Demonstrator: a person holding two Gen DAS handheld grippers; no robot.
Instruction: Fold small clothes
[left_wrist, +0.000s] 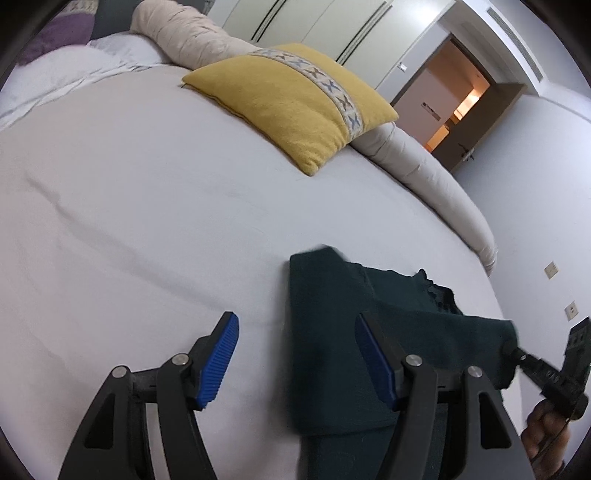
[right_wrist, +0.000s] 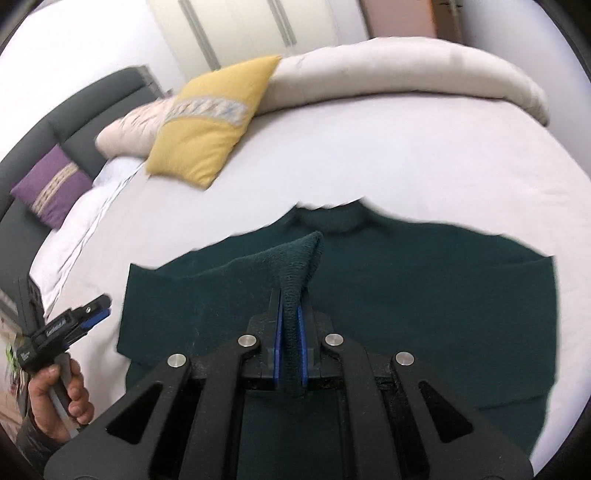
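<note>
Cushions number two: a yellow cushion (right_wrist: 210, 125) and, only in the right wrist view, a purple cushion (right_wrist: 51, 188) by the dark headboard (right_wrist: 74, 110). One dark green sweater (right_wrist: 406, 295) lies on the white bed (left_wrist: 129, 221), nearer the cameras than the yellow cushion. A rolled beige duvet (right_wrist: 406, 77) runs behind that cushion, before pale wardrobe doors (left_wrist: 314, 26). Right gripper (right_wrist: 290, 321) pinches a ribbed fold of the sweater. Left gripper (left_wrist: 295, 354) stands wide, empty. The left wrist view alone shows a lit doorway (left_wrist: 454, 96).

left tool (left_wrist: 295, 354) agape, right tool (right_wrist: 290, 314) clamped
</note>
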